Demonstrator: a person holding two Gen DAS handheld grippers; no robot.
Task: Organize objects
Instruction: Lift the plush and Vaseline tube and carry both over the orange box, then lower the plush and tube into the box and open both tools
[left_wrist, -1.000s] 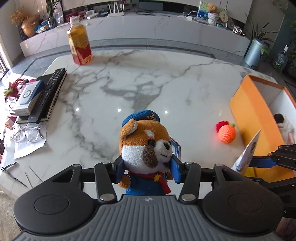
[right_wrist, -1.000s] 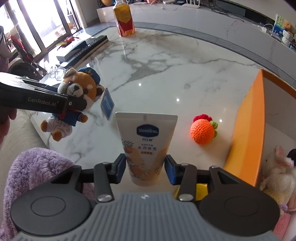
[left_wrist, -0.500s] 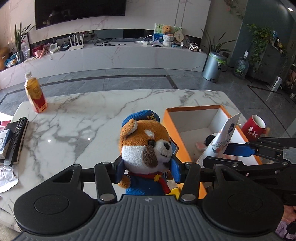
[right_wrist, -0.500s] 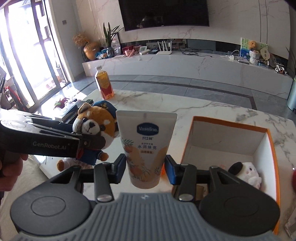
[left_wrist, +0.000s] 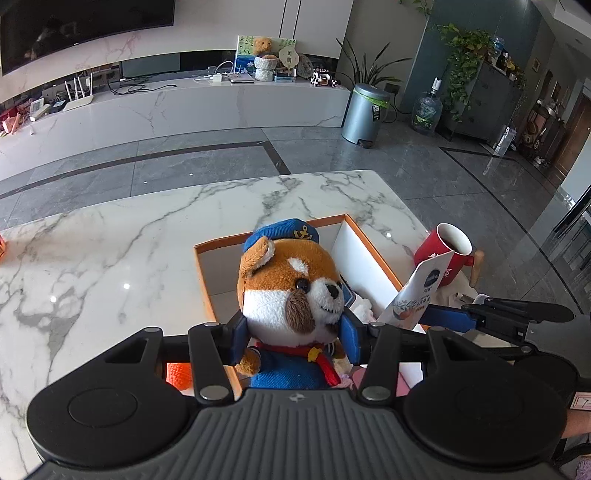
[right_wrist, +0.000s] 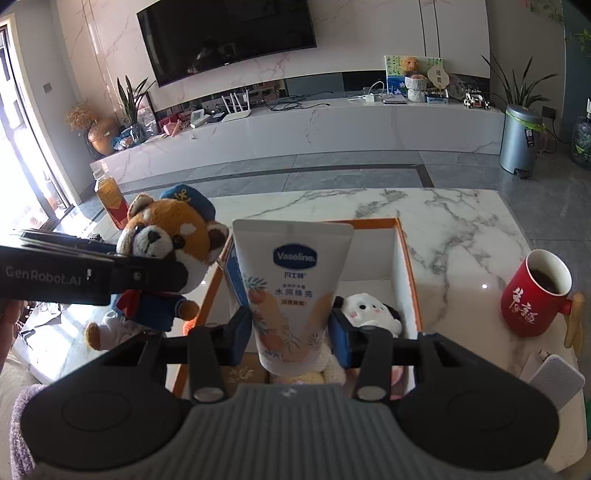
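Both tongs are loaded and held up over the orange box on the marble table. The left gripper is clamped on the plush dog, its blue pads pressing the neck just under the cheeks — the softest, narrowest part, so the head bulges above the pads and likely keeps the toy from slipping through. The right gripper is closed on the lotion tube, gripped low on its body with the crimped flat end pointing up; a flat tube pinched across its width should sit steady that way.

Judgement: both things are carried at once so they can go into the box together. Neither is released yet.

What each view adds:
- Left wrist view: the dog's body hangs over the box's near left corner, and an orange knitted ball lies on the table just outside that wall. The tube shows only edge-on at right, near the red mug.
- Right wrist view: the box interior — a white plush already lies inside, with pale soft things under the tube that I cannot identify. It also shows the dog's legs dangling free, clear of the table, and a tea bottle far back on the left.

The mug, full of dark liquid, stands just beside the box's right wall — a spill risk if the right gripper swings wide.
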